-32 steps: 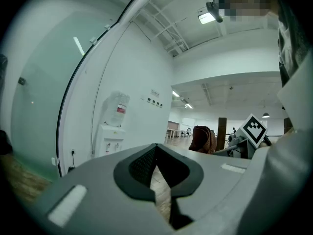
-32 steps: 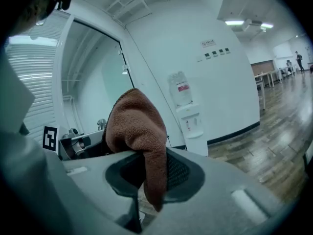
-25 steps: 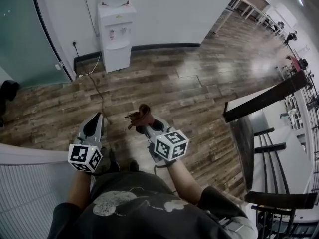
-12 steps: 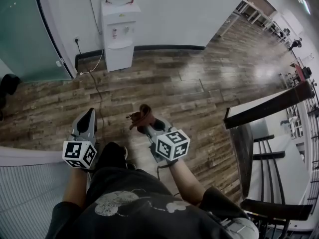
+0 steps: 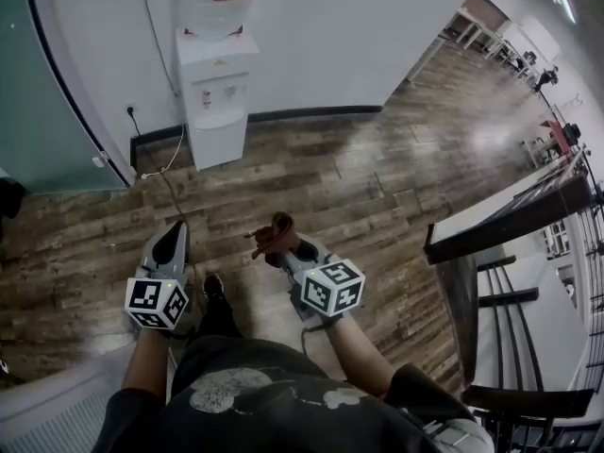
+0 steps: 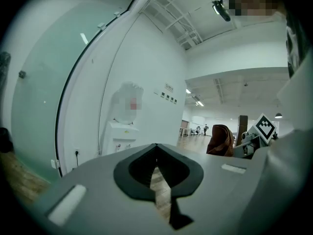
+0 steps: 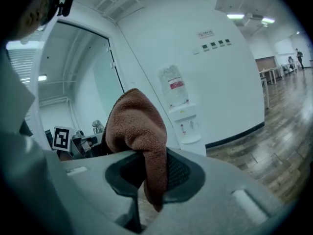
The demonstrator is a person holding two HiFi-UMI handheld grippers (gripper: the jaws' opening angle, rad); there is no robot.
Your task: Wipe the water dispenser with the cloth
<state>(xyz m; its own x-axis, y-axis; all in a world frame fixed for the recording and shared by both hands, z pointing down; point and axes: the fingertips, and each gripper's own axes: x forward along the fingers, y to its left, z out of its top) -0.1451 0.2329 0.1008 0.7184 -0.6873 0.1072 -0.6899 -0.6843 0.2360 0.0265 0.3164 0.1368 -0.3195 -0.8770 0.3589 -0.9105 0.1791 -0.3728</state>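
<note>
The tall white floor-standing water dispenser [image 5: 215, 92], with a clear bottle on top, is standing against the white wall, well ahead of both my grippers. It is sitting slightly to the left of the line between them, with its long axis upright. In the right gripper view it is showing just right of the jaw line [image 7: 185, 124]. In the left gripper view it is sitting left of centre, beyond the jaws [image 6: 120, 131]. A stretch of brown wood-plank floor [image 5: 377, 177] is lying between me and it, so I judge a walk forward is needed before any wiping.

My left gripper [image 5: 172, 242] is pointing ahead with its jaws together and nothing between them [image 6: 156, 148]. It is riding a bit nearer the dispenser's side of the room.

My right gripper [image 5: 283, 243] is clamping the small rust-brown terry cloth [image 5: 271, 226]. The cloth is bunching up above the jaws and hanging down through them [image 7: 142, 136]. It is also showing off to the right in the left gripper view [image 6: 221, 140].

Since the right gripper is holding the cloth, I judge that arm should be reaching forward and slightly left, cloth face toward the dispenser's front panel.
</note>
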